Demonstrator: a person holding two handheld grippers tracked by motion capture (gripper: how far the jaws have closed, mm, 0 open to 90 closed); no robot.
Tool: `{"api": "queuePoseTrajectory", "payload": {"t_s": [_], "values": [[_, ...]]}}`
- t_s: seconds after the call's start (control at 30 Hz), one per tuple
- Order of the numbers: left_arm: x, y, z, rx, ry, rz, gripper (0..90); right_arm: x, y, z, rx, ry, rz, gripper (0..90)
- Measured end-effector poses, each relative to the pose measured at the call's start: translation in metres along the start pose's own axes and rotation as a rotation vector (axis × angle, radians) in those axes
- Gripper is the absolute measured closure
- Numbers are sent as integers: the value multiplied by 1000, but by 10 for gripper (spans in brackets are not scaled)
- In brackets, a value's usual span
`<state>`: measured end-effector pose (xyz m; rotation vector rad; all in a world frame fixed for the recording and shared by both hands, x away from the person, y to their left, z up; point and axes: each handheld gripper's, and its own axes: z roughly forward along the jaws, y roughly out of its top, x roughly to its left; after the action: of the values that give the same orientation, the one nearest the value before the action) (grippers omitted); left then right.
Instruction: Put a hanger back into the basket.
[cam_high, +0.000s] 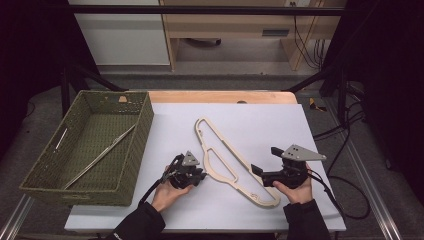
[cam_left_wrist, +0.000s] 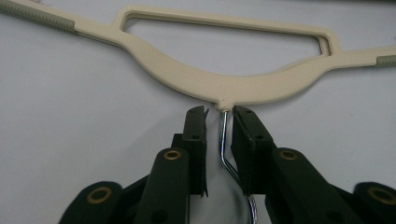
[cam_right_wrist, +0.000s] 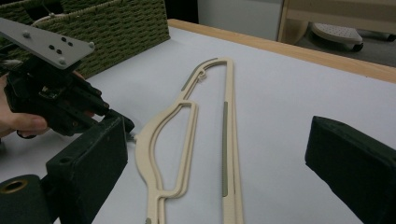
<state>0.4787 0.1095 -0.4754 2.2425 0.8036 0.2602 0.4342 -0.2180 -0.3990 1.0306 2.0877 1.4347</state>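
Note:
A beige plastic hanger (cam_high: 220, 152) lies flat on the white table top (cam_high: 270, 125), running from the centre toward the front right. In the left gripper view its metal hook (cam_left_wrist: 224, 140) stands between the jaws of my left gripper (cam_left_wrist: 219, 116), which are a little apart; the hook is close to the right jaw, with a gap to the left one. In the high view my left gripper (cam_high: 202, 175) sits just left of the hanger's middle. My right gripper (cam_high: 263, 160) is wide open at the hanger's front end, and the hanger (cam_right_wrist: 187, 121) stretches away between its jaws.
A green woven basket (cam_high: 140, 140) stands on the table's left, with a thin metal rod (cam_high: 100, 155) lying in it. Beyond the table's wooden far edge (cam_high: 220, 96) are a floor and furniture. Cables hang at the right side.

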Motion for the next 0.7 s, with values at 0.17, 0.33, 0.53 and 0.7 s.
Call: {"api": "queuePoseTrajectory", "payload": {"t_s": [0.17, 0.33, 0.53, 0.7], "values": [[0, 0, 1, -5, -4, -4, 804, 1, 0, 1, 1, 6, 3, 61], [-1, 1, 2, -4, 0, -10, 863, 1, -1, 3, 4, 6, 2, 62], [-1, 2, 1, 6, -15, -18, 874, 1, -1, 4, 11, 9, 2, 63], [-3, 4, -3, -9, -24, -11, 883, 2, -2, 6, 15, 16, 3, 64]]}}
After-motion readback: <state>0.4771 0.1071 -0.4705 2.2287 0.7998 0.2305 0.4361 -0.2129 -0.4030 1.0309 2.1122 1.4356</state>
